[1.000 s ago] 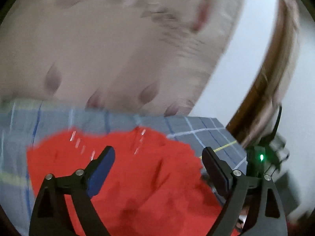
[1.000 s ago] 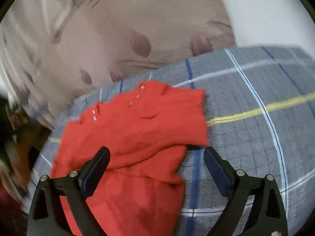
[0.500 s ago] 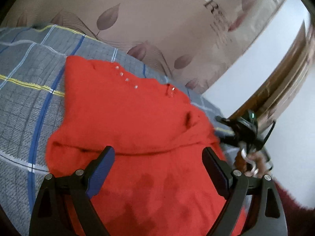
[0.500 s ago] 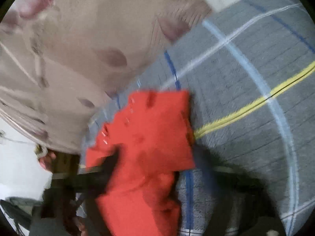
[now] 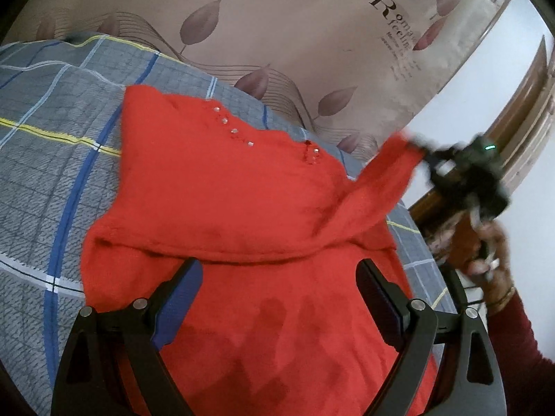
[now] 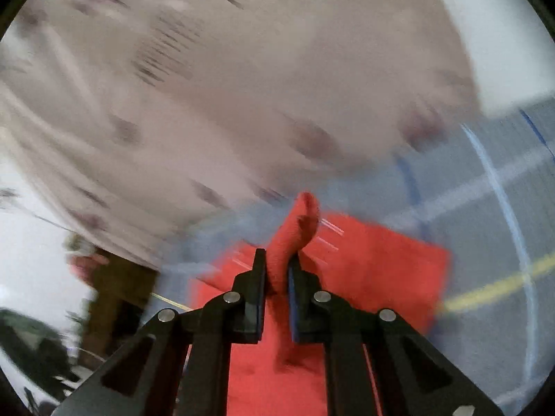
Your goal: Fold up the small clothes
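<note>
Grey checked bedding (image 5: 59,159), crossed by blue, white and yellow lines, fills the left of the left wrist view and runs out of frame at the edges; what lies under it cannot be seen. Behind it hangs a beige curtain (image 5: 277,27) printed with brown leaves and some lettering, only partly legible. In the right wrist view both are smeared by motion blur, so their patterns are hard to read there.

On the bedding lies a red knitted sweater (image 5: 225,201), its lower part cut off by the bottom of the frame and partly covered by the left gripper (image 5: 279,287), whose fingers stand spread wide above the fabric with nothing between them. A row of small shiny studs (image 5: 232,131) marks the neckline.

One sleeve (image 5: 385,180) is lifted off the bedding toward the right, its end pinched by the right gripper (image 6: 276,270), whose fingers are pressed together on the red cloth. Seen from the left wrist, that gripper is a dark blur with a green light, and the hand (image 5: 485,253) holding it, in a dark red cuff, is blurred too. Brown wooden furniture (image 5: 520,111) at the far right is too cut off to identify.
</note>
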`<state>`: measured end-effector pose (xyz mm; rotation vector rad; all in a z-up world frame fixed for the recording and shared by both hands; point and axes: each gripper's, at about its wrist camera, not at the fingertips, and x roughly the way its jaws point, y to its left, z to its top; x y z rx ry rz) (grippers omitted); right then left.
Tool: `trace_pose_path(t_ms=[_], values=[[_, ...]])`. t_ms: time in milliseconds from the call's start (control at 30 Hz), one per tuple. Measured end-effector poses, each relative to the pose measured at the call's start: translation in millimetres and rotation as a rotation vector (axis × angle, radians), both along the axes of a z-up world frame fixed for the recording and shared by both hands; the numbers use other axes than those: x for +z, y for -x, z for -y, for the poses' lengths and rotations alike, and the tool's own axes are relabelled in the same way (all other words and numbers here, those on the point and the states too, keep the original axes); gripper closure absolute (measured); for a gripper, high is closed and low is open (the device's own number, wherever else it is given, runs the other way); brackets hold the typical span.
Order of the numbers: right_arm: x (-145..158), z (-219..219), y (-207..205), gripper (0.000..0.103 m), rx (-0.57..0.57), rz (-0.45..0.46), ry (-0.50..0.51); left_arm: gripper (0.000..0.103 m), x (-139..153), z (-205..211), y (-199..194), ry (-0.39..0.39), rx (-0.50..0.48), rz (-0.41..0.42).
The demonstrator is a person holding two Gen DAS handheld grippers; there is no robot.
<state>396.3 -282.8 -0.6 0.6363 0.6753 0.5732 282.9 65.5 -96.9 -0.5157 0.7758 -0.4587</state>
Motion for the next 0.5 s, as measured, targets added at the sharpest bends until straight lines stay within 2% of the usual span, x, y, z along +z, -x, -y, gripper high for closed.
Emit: trace_pose_path(t_ms=[33, 67, 133, 167, 233, 267, 333, 500], values=[[8.5, 4.0, 6.7, 0.094, -0.007, 0.052, -0.032, 0.013, -0.5, -0.3, -0.4, 0.0, 0.002, -0.002], [7.2, 9.4, 9.3, 0.094, -0.04, 0.069, -0.012, 0.013, -1.1, -0.7, -0.7, 0.001, 0.005, -0.005], [-27.0, 25.6, -3.5, 0.094, -0.078, -0.043, -0.009, 0.013, -1.9, -0.1, -1.6, -0.002, 0.008, -0.01], [-59.2, 35.8, -13.0, 0.094, -0.11, -0.146, -0.017, 0.013, -1.7, 1.0, -2.0, -0.007, 0.008, -0.01], [-111.1, 50.7, -21.4, 0.093, -0.151, -0.282, 0.0, 0.013, -0.8, 2.7, -2.3, -0.018, 0.005, -0.008], [-125.6, 53.9, -20.3, 0.093, -0.156, -0.312, -0.011, 0.013, -0.6, 2.7, -2.4, -0.019, 0.005, -0.009], [-142.0, 56.7, -15.3, 0.094, -0.153, -0.316, -0.054, 0.013, -0.9, 2.1, -3.1, -0.016, 0.007, -0.012], [-146.9, 58.2, -9.7, 0.094, -0.168, -0.287, -0.08, 0.013, 1.7, -0.5, -3.0, -0.003, 0.014, -0.009]])
